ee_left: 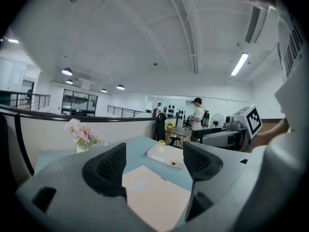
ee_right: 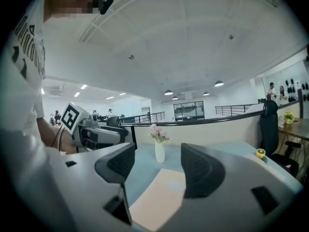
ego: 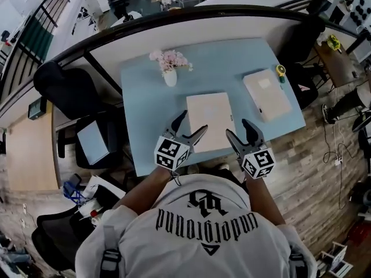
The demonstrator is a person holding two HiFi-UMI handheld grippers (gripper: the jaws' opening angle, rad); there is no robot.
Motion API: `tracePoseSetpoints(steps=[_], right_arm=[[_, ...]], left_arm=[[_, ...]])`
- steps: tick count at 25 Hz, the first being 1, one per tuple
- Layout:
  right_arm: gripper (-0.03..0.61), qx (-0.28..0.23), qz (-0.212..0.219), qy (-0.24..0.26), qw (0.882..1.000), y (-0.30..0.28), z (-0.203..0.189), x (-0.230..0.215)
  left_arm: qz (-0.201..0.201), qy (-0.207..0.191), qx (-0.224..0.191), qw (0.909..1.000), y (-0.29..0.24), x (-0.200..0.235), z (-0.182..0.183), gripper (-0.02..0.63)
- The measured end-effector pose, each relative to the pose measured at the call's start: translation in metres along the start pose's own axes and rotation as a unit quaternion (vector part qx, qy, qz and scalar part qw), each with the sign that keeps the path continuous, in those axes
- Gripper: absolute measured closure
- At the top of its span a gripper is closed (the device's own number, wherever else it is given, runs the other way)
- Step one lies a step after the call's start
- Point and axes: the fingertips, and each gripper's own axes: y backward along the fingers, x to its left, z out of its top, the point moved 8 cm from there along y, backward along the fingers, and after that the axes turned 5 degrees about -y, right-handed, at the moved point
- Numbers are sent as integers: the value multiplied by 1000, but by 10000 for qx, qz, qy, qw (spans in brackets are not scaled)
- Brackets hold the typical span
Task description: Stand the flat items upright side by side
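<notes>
Two flat beige items lie on the pale blue table [ego: 139, 97]. The nearer flat item [ego: 211, 120] sits at the table's front middle, and the second flat item [ego: 266, 94] lies to its right. My left gripper [ego: 193, 122] hovers open at the near item's front left corner. My right gripper [ego: 237, 128] is open at its front right corner. In the left gripper view the left gripper [ee_left: 154, 166] has nothing between its pads, with the near item [ee_left: 145, 192] below and the second item [ee_left: 166, 154] beyond. The right gripper [ee_right: 157, 166] is likewise empty above the near item [ee_right: 161, 192].
A white vase of pink flowers [ego: 170, 74] stands at the table's back left. A small yellow round object [ego: 281, 70] lies at the back right corner. A curved partition [ego: 191, 16] backs the table. Black chairs [ego: 69, 91] stand left of it, another chair [ego: 301, 45] right.
</notes>
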Motion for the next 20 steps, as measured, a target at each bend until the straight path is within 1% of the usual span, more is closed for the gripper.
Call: tracePoseSetpoints(steps=[5, 10, 13, 16, 20], right_arm=[[276, 441, 135, -210, 9987, -35, -24, -17], [271, 1039, 246, -450, 9933, -65, -56, -46], [267, 1491, 286, -546, 9869, -81, -78, -67], [267, 1947, 299, -614, 9785, -96, -101, -92], [264, 2515, 338, -809, 9639, -116, -132, -123]], left_arm=[[64, 494, 510, 9975, -12, 17, -45, 227], [282, 883, 1007, 9906, -29, 34, -91, 225], [385, 1162, 1306, 9839, -42, 42, -118, 225], [445, 1497, 1583, 9750, -59, 46, -144, 225], [508, 1843, 1966, 9617, -81, 53, -175, 224]])
